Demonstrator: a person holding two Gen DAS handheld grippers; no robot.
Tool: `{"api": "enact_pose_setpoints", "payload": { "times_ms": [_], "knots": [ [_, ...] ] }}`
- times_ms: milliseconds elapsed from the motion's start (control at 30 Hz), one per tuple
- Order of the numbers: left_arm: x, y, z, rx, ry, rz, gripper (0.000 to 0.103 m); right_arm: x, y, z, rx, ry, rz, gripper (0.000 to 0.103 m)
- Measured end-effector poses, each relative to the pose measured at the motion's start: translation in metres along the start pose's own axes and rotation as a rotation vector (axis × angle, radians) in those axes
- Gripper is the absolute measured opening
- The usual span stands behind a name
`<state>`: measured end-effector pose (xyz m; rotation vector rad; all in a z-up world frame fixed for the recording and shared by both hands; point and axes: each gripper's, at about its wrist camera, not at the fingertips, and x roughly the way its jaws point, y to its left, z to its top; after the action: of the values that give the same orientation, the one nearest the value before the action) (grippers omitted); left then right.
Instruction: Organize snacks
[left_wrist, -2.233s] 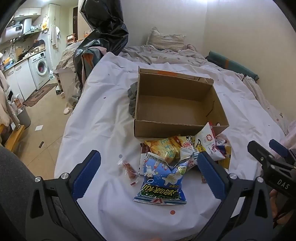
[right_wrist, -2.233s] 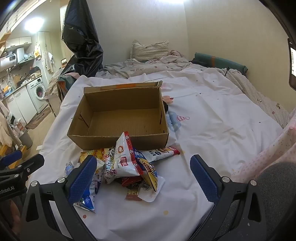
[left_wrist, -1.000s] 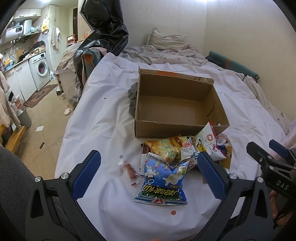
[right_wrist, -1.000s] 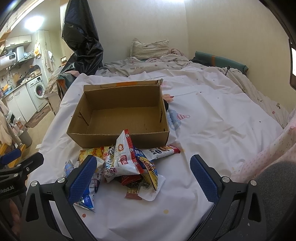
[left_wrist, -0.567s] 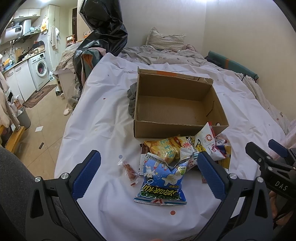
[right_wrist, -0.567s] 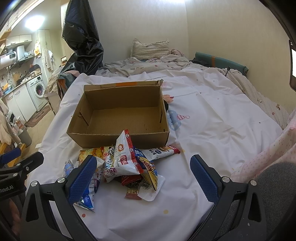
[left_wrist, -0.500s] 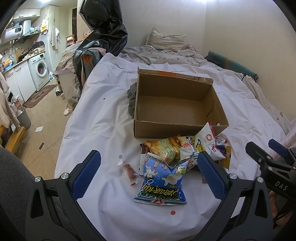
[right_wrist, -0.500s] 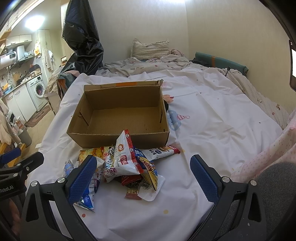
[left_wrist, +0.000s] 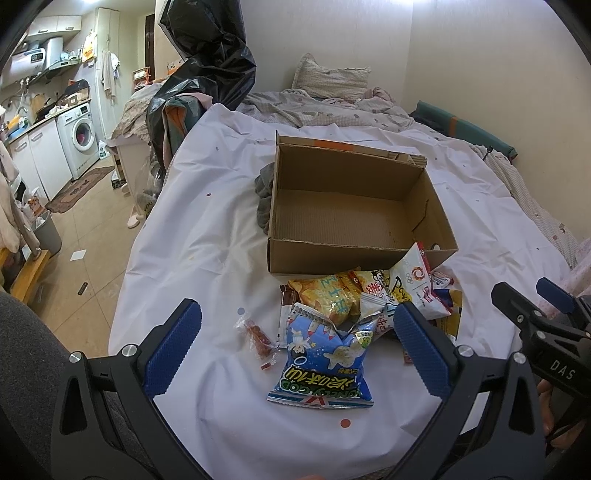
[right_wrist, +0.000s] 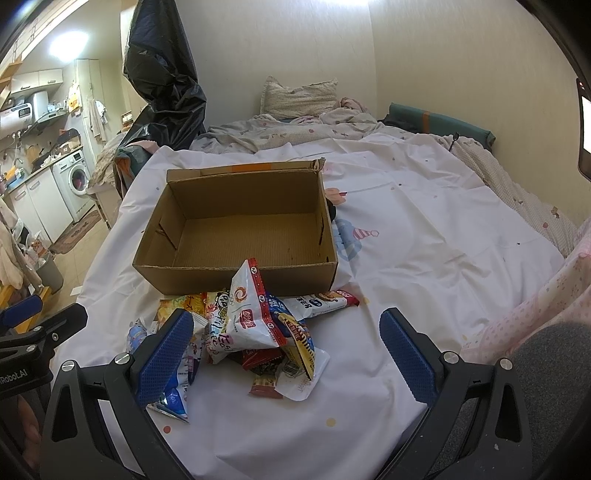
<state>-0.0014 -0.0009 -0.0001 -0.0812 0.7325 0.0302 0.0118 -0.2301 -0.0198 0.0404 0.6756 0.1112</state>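
- Blue bag (left_wrist: 325, 363): upside-down print, Latin part reading roughly "HONEY COD", exact letters uncertain, followed by Asian characters.
- White bag (left_wrist: 413, 284): partial "Pow…" beside a swirl logo.
- Right gripper (left_wrist: 554, 354), body seen from the left wrist view: "DAS".
- Left gripper (right_wrist: 22, 365), body seen from the right wrist view: "Robot.AI", start cut off.
- Other packets: print too small to read.

The left wrist view looks forward and down over the bed (left_wrist: 207, 229) from the near left, with the right claw (left_wrist: 532, 314) at its right edge. The right wrist view faces likewise from the near right, catching the left claw (right_wrist: 40, 317). Both share the cardboard box (left_wrist: 354, 258) (right_wrist: 236, 273) and snack pile (left_wrist: 354, 310) (right_wrist: 251, 332), near the lens
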Motion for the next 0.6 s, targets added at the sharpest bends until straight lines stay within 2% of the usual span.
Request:
{"api": "enact_pose_setpoints", "payload": {
  "times_ms": [600],
  "knots": [
    [0.0046,0.0062,0.0023,-0.009,0.017,0.018,0.103,0.0014,-0.0012,-0.0002,0.005,0.005,0.002,0.103]
  ]
}}
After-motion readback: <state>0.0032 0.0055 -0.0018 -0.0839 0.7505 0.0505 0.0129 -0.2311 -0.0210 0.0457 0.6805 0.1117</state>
